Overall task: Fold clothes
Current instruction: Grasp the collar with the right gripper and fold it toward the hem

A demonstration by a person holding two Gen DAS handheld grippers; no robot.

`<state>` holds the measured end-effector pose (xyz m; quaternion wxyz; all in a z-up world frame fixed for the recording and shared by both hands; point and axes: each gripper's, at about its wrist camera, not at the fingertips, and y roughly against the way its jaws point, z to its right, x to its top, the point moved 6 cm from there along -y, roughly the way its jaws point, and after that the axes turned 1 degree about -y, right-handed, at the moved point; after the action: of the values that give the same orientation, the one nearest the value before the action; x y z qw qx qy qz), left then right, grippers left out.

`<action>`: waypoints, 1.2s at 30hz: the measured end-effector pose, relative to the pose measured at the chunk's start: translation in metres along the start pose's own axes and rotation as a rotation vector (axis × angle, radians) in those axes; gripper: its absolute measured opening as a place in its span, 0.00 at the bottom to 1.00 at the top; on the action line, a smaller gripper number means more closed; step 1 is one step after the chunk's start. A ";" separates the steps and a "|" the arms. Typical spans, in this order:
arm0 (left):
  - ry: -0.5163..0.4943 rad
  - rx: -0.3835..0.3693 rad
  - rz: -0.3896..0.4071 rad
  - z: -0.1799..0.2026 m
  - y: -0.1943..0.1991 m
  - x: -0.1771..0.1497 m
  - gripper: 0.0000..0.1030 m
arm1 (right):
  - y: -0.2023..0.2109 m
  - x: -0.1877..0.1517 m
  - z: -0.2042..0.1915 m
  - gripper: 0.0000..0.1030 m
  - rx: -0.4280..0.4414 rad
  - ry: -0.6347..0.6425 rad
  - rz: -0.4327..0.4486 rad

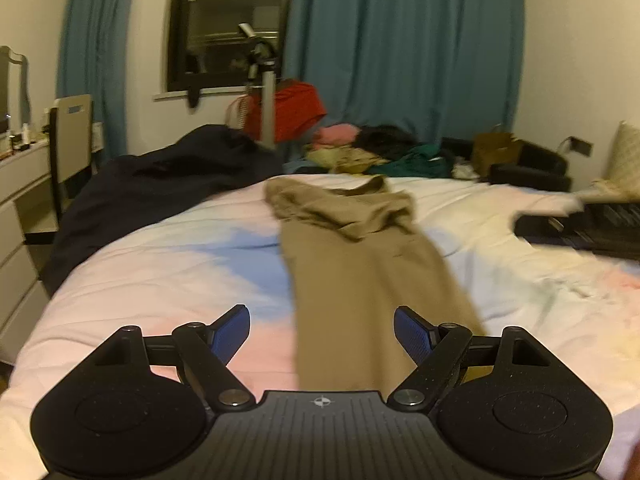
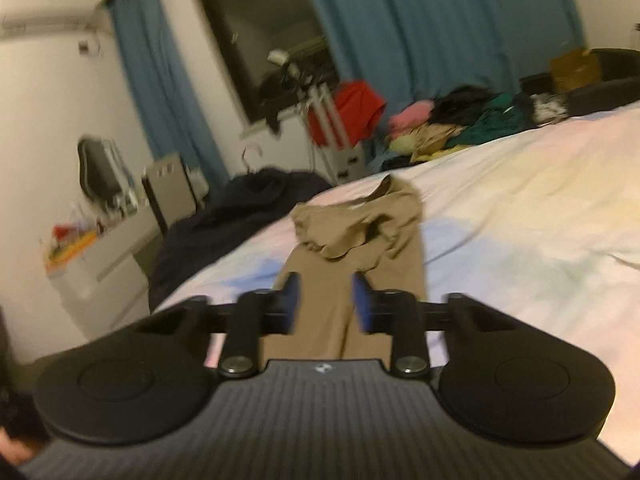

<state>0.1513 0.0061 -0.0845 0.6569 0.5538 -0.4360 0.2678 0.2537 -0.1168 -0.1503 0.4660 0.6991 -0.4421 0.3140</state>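
The left gripper [image 1: 322,336], black with blue-padded fingers [image 1: 232,334], hangs just above the bed with its fingers spread wide and nothing between them; the right gripper [image 2: 325,300] is likewise empty, its fingers parted more narrowly. Below both lies a pair of tan cotton trousers [image 1: 360,272], stretched lengthwise on the pastel pink, blue and white duvet [image 1: 180,272], its far end bunched in a crumpled heap; a dark navy garment [image 1: 160,184] slumps over the bed's left edge; mixed coloured clothes [image 1: 376,148] are piled beyond the bed, before teal curtains [image 1: 400,48].
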 end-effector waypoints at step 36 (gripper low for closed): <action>0.273 -0.052 -0.155 -0.040 -0.079 -0.054 0.78 | -0.292 0.088 0.089 0.35 -0.262 -0.047 0.055</action>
<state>0.2029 0.0322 -0.1705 0.7428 0.5270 -0.3056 0.2778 0.5585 -0.1770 -0.2178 0.5339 0.6273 -0.5091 0.2497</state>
